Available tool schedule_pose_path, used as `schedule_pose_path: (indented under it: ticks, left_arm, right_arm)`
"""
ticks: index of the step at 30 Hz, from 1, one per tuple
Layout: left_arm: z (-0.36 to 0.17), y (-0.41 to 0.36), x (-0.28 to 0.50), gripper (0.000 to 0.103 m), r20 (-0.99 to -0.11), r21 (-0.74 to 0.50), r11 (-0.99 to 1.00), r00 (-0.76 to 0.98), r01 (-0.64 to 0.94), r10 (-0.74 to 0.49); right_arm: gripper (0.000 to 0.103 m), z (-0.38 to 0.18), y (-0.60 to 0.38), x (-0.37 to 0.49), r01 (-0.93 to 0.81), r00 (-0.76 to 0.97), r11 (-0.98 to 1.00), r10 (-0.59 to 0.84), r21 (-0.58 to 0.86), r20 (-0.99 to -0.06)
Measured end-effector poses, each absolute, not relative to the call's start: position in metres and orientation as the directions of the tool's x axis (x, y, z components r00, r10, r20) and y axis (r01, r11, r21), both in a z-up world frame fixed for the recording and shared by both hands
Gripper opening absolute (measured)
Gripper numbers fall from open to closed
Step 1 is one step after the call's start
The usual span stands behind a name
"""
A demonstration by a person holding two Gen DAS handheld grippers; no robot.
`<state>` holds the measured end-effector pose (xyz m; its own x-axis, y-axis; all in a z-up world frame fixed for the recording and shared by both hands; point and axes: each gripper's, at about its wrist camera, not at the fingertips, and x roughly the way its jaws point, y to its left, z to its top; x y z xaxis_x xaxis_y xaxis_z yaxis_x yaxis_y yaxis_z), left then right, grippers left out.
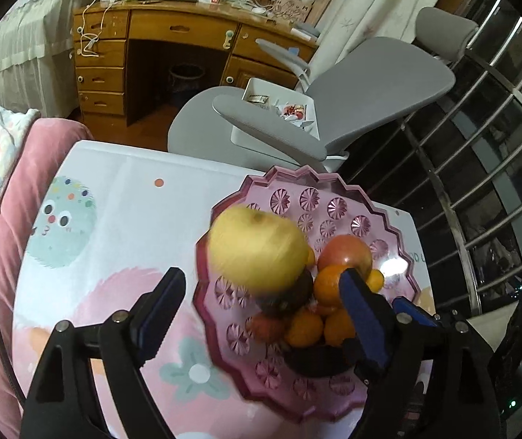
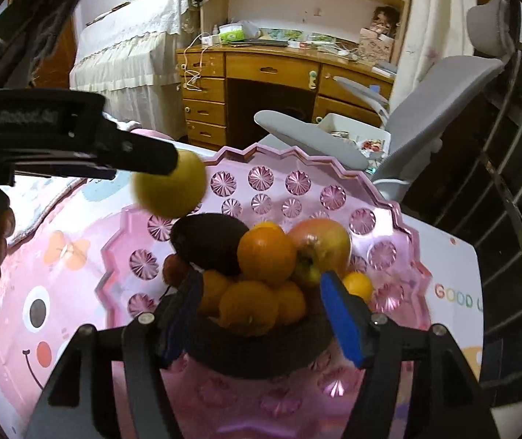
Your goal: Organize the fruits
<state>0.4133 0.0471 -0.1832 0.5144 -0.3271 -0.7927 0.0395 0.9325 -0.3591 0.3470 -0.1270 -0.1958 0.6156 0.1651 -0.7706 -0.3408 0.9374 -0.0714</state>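
**One yellow apple loose above a full pile**

My left hand-held gripper [image 1: 261,292] is spread wide, its blue-padded fingers apart with nothing pinched between them. Just beyond its tips, a round, blurred yellow apple [image 1: 257,250] sits above the near-left part of the pink faceted plastic tray [image 1: 338,197], and from the right wrist view I cannot tell whether my finger is touching it or only lies across it. My right hand-held gripper [image 2: 261,303] is also spread, straddling the small dark bowl [image 2: 257,351] that stands on the tray, and it grips nothing.

I judge that the risk lies in the yellow apple. It looks to be in motion, and the heap below is rounded and crowded. If the apple lands on the sloping dark purple fruit [image 2: 209,243], it could roll off, cross the tray's low zigzag rim, and run over the cartoon-printed cloth on the bench [image 1: 122,219]. It could also knock the topmost orange [image 2: 266,252] loose.

The red-and-yellow apple [image 2: 321,247] leans against that orange. Smaller oranges [image 2: 248,305] fill the bowl beneath, and a small yellow fruit [image 2: 358,285] is tucked at the right.
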Motion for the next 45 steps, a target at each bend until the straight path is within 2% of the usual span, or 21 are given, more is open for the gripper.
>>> schedule_pose_path:
  ticks: [9, 13, 19, 27, 36, 41, 45]
  left_arm:
    - [-0.179, 0.077, 0.347, 0.087, -0.777, -0.374, 0.921, 0.507, 0.105, -0.373]
    - [-0.186, 0.098, 0.308, 0.087, -0.799, -0.356, 0.929, 0.484, 0.098, -0.357]
    - [-0.200, 0.123, 0.253, 0.087, -0.835, -0.352, 0.933, 0.429, 0.068, -0.346]
    - [-0.211, 0.122, 0.182, 0.087, -0.906, -0.290, 0.955, 0.303, 0.064, -0.295]
    - [-0.168, 0.086, 0.102, 0.087, -0.919, -0.309, 0.950, 0.241, 0.049, -0.311]
    - [-0.119, 0.072, 0.077, 0.087, -0.902, -0.287, 0.957, 0.320, 0.053, -0.288]
    - [-0.081, 0.060, 0.065, 0.087, -0.887, -0.261, 0.963, 0.379, 0.065, -0.266]
  right_arm:
    - [0.067, -0.192, -0.116, 0.289, -0.207, 0.622, 0.977, 0.092, -0.050, -0.778]
    - [0.068, -0.192, -0.110, 0.253, -0.137, 0.616, 0.990, 0.069, -0.021, -0.784]
    - [0.075, -0.195, -0.104, 0.195, -0.063, 0.584, 0.998, 0.053, 0.020, -0.810]
    - [0.078, -0.195, -0.096, 0.122, -0.023, 0.480, 0.996, 0.084, 0.084, -0.873]
    - [0.084, -0.158, -0.107, 0.066, -0.074, 0.396, 0.991, 0.129, 0.109, -0.909]
    - [0.089, -0.117, -0.122, 0.045, -0.108, 0.399, 0.988, 0.142, 0.107, -0.906]
    - [0.091, -0.091, -0.138, 0.031, -0.068, 0.392, 0.992, 0.122, 0.104, -0.912]
